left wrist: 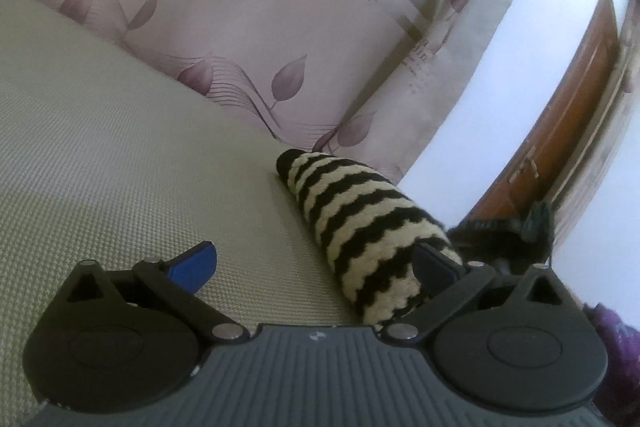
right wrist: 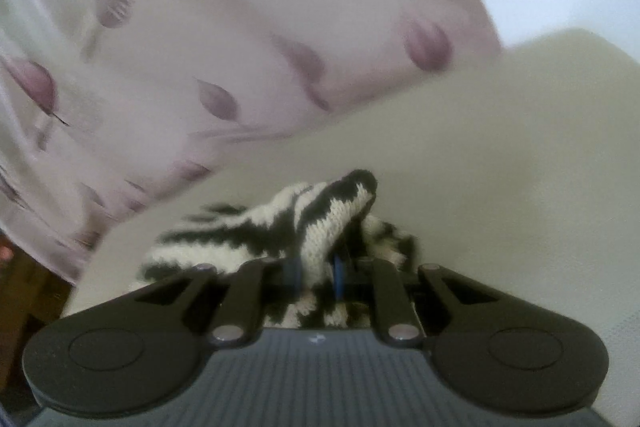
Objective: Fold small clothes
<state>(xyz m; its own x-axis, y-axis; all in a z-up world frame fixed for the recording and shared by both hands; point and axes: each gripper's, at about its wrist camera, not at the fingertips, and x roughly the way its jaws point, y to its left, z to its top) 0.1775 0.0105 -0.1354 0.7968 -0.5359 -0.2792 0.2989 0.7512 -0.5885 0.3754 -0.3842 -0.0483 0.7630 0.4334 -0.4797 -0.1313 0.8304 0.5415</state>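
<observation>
Left wrist: left gripper (left wrist: 316, 267) released, striped sock (left wrist: 360, 227) between fingers | right gripper (right wrist: 316, 277) grasping sock (right wrist: 320, 223)

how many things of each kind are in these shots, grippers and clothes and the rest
grippers: 2, the left gripper open, the right gripper shut on the striped knit garment
striped knit garment: 1
leaf-print curtain: 1
brown wooden door: 1
total: 5

Sock (left wrist: 360, 227) on the mattress (left wrist: 100, 147), curtain (left wrist: 240, 27) behind, door (left wrist: 560, 115) far right
</observation>
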